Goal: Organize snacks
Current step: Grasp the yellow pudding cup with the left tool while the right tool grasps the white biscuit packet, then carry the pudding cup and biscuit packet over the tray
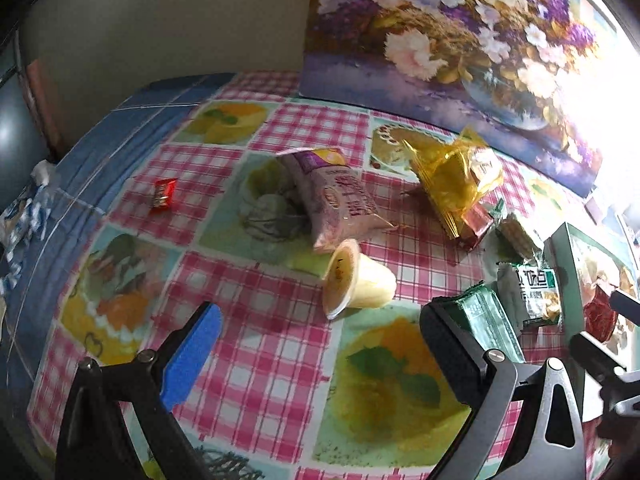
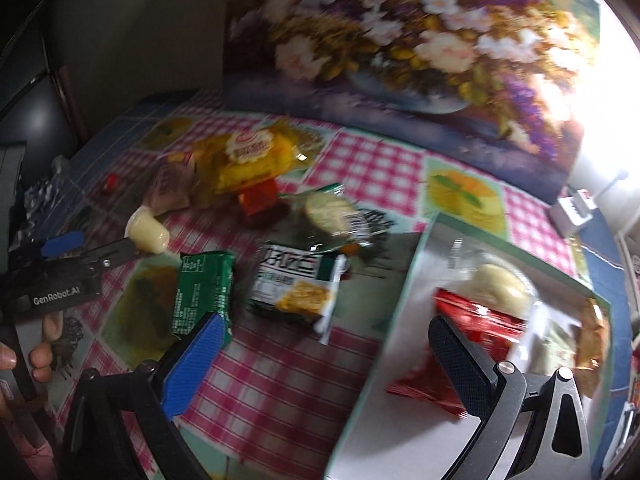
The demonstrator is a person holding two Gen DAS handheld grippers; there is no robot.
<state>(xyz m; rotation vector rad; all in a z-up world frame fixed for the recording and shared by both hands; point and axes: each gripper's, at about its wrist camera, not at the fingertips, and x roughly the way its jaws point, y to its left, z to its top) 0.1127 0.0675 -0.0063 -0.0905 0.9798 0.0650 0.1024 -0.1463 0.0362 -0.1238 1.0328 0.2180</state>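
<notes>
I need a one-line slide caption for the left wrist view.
Open left hand-held gripper hovers above a tipped jelly cup among scattered snack packets on a checked tablecloth.

Lighting: strong blown-out glare is seen at the upper right of both views; corners are darkened by fisheye vignetting. Right wrist view: smeared by motion blur, floral painting [image 2: 400, 40] softened. Left wrist view: sharper; edges are curved.

The left gripper [image 1: 320, 360] hangs wide open over the checked tabletop [image 1: 264, 360]. Just beyond its fingers [image 1: 192, 356] a pudding cup [image 1: 356, 280] lies tipped over; a purple packet [image 1: 340, 200] touches the cup's far side, a green packet [image 1: 484, 320] lies right of the cup.
</notes>
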